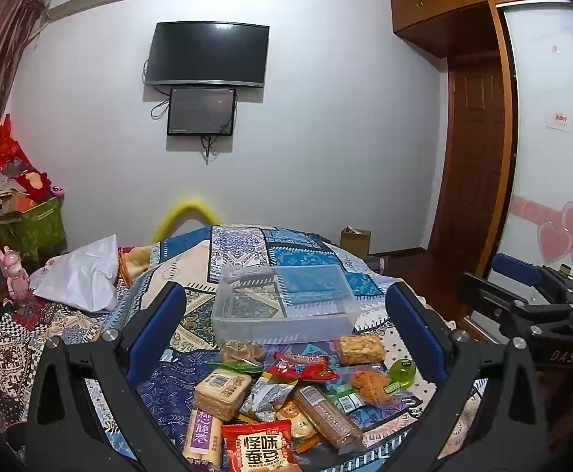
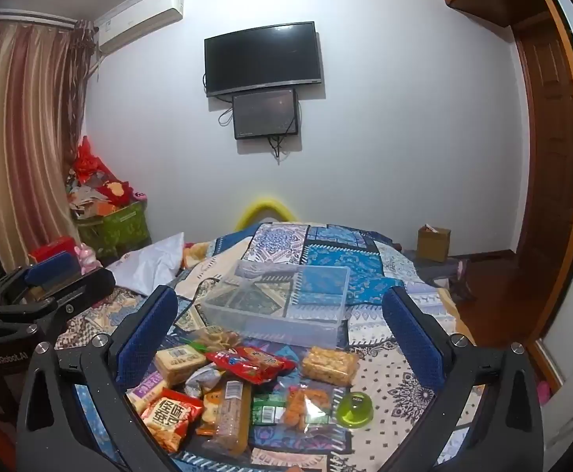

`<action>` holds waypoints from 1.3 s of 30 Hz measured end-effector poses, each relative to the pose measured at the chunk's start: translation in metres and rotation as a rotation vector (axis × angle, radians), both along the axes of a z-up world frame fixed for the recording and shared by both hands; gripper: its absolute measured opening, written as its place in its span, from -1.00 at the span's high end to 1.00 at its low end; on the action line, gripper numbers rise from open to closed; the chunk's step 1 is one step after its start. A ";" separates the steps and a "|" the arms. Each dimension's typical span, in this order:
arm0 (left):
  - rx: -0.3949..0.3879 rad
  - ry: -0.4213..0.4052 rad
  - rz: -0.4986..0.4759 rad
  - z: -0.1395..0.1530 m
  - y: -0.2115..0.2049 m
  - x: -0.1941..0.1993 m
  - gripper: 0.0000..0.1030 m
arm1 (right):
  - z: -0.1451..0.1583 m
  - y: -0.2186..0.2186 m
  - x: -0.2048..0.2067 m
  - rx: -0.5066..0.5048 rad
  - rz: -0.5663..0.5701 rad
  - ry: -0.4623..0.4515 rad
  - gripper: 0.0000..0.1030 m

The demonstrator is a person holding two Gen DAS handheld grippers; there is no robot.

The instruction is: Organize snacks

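Observation:
A pile of snack packets (image 1: pixel 282 397) lies on the patterned bedspread, also in the right wrist view (image 2: pixel 247 385). It includes a red packet (image 1: pixel 302 365), a green jelly cup (image 2: pixel 354 410) and a caramel puffed bar (image 2: pixel 329 365). Behind the pile stands an empty clear plastic box (image 1: pixel 286 303), also in the right wrist view (image 2: pixel 282 306). My left gripper (image 1: pixel 286 314) is open and empty above the pile. My right gripper (image 2: pixel 282 314) is open and empty above the pile too. The right gripper shows at the right of the left view (image 1: pixel 522 306).
A white pillow (image 1: pixel 81 275) lies at the bed's left. A green bag of clutter (image 2: pixel 109 220) stands by the curtain. A cardboard box (image 2: pixel 433 242) sits on the floor at the right, near the wooden door. A TV (image 2: pixel 262 59) hangs on the far wall.

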State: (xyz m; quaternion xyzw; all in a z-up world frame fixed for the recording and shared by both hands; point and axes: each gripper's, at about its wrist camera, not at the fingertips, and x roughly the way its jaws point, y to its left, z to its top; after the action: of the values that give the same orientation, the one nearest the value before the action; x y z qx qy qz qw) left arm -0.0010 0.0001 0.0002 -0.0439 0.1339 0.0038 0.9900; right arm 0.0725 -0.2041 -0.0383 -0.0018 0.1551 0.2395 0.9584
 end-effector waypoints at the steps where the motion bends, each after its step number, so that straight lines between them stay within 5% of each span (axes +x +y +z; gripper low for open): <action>1: -0.002 -0.001 -0.001 0.000 0.000 -0.001 -0.99 | 0.000 -0.001 -0.001 -0.001 -0.001 0.000 -1.00; 39: 0.005 0.020 -0.014 -0.003 -0.005 0.007 -0.99 | 0.001 0.000 -0.004 0.028 0.006 -0.004 -1.00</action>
State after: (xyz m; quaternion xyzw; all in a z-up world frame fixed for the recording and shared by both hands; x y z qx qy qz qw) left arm 0.0059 -0.0046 -0.0031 -0.0406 0.1443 -0.0022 0.9887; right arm 0.0688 -0.2046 -0.0374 0.0105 0.1498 0.2445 0.9579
